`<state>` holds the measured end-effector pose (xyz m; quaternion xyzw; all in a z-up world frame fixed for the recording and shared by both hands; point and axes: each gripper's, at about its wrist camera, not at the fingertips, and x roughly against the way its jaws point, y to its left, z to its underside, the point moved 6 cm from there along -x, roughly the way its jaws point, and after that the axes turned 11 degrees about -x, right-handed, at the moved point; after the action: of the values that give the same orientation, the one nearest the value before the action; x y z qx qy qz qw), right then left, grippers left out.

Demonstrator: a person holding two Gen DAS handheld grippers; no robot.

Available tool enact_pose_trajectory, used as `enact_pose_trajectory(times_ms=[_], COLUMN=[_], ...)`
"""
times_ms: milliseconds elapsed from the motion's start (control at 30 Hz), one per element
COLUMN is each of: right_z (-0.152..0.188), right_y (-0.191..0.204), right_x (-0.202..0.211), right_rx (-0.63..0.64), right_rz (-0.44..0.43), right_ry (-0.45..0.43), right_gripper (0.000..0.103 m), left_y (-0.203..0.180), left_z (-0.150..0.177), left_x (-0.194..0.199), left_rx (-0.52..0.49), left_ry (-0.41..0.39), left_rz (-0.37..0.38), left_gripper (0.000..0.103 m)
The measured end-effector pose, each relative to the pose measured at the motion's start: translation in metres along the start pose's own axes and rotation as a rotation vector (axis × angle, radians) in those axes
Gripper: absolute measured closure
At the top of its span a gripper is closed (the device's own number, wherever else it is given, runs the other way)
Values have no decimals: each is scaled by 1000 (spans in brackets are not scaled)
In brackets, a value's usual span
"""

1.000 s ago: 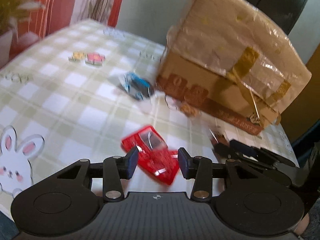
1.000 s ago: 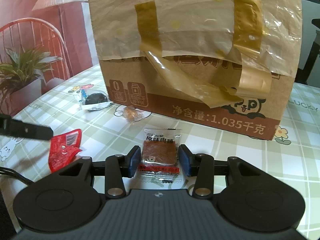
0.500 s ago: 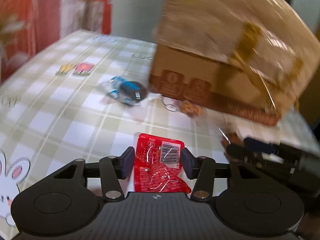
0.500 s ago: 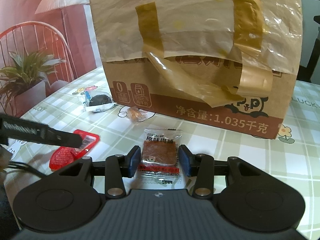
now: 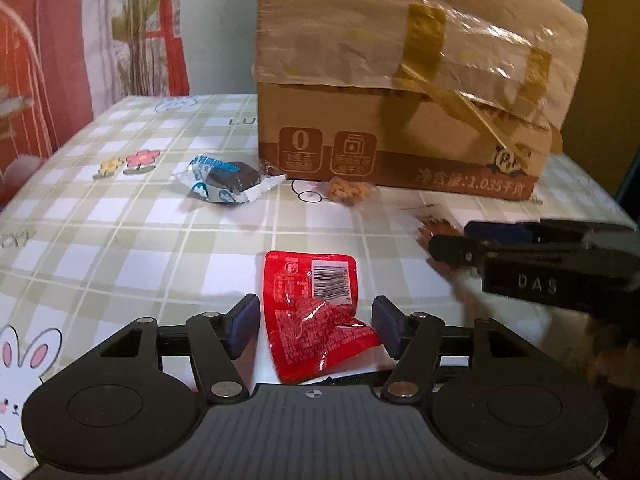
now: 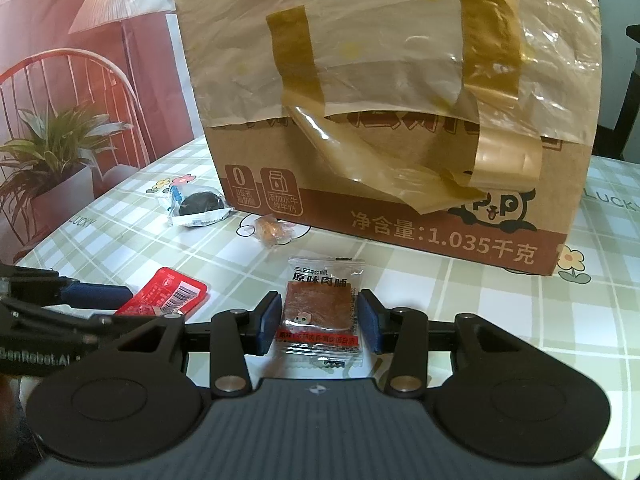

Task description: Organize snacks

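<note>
Red foil fills the gap between my left tongs (image 5: 316,326): the red snack packet (image 5: 316,312) lies flat on the table (image 5: 120,240), barcode side up, with a blue pad (image 5: 244,326) standing off each edge. Those tongs are spread apart, gripping nothing, and I see a sliver of tablecloth between pad and packet on the left side.

My right tongs (image 6: 318,322) are likewise released, straddling the clear jerky packet (image 6: 320,312), which rests on the checked cloth just in front of the cardboard box (image 6: 392,100). Its brown slab sits squarely between the pads; I cannot tell whether the wrapper edges brush them.

From the right wrist view, the left tongs come in low at the left edge, with the red packet poking out beyond them. From the left wrist view, the right tongs (image 5: 452,240) reach in from the right, over the jerky packet, which is blurred there.

Further back, close to the foot of the box, lie a dark round cookie in a blue-and-white wrapper (image 5: 224,180) and, to its right, a small amber candy (image 5: 348,192) in clear wrap. The box stands upright, its top draped in crinkled plastic held down by brown tape (image 6: 296,52).
</note>
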<state>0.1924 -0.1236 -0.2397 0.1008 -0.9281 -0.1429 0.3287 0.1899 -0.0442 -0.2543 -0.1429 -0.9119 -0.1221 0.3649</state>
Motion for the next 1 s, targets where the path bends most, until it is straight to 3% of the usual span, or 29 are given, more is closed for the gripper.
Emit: enact_pose_trajectory(times_ms=[200, 300, 467, 600, 1000], right_z=[0, 0, 0, 0, 1], right_y=[1, 2, 2, 1, 3], right_x=[0, -1, -1, -1, -2], right_rx=[5, 8, 8, 5, 24], right_rz=[5, 8, 7, 4, 11], right_ry=[0, 0, 1, 1, 2], right_gripper=[58, 58, 58, 58, 58], left_y=[-4, -1, 2, 2, 10], left_z=[2, 3, 1, -3, -4], left_x=[1, 3, 5, 9, 17], left_rx=[-29, -22, 6, 0, 25], left_ry=[-11, -21, -34, -69, -117], left_rz=[-31, -34, -12, -10, 2], left_gripper=[39, 50, 54, 64, 69])
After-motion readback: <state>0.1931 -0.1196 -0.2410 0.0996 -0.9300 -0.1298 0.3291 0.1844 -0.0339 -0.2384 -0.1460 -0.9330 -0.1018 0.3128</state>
